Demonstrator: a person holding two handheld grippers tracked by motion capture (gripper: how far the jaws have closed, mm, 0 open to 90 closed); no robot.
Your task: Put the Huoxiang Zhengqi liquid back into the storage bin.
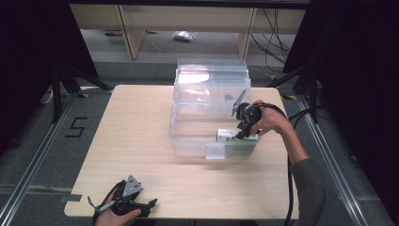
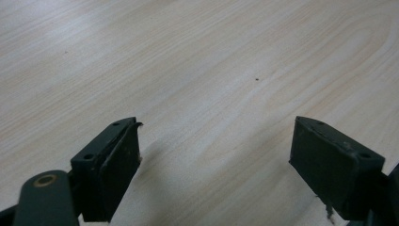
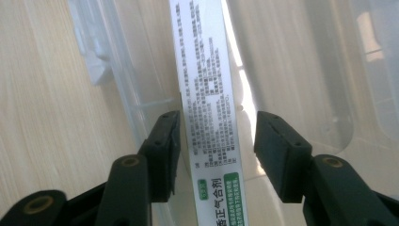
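White box [image 3: 207,94] with green-badged Chinese print

Items you cannot fully read, placed relative to the clear bin [image 1: 197,141]:

- White box [image 3: 207,94] inside the bin: both ends cut off by the right gripper view's top and bottom edges; its small print is too fine to read; in the high view your right gripper [image 1: 241,133] covers its middle.
- Bin's far lid [image 1: 211,77]: glare blurs its outline.
- Small pale object [image 1: 184,36] on the floor beyond the bin: too small to tell.
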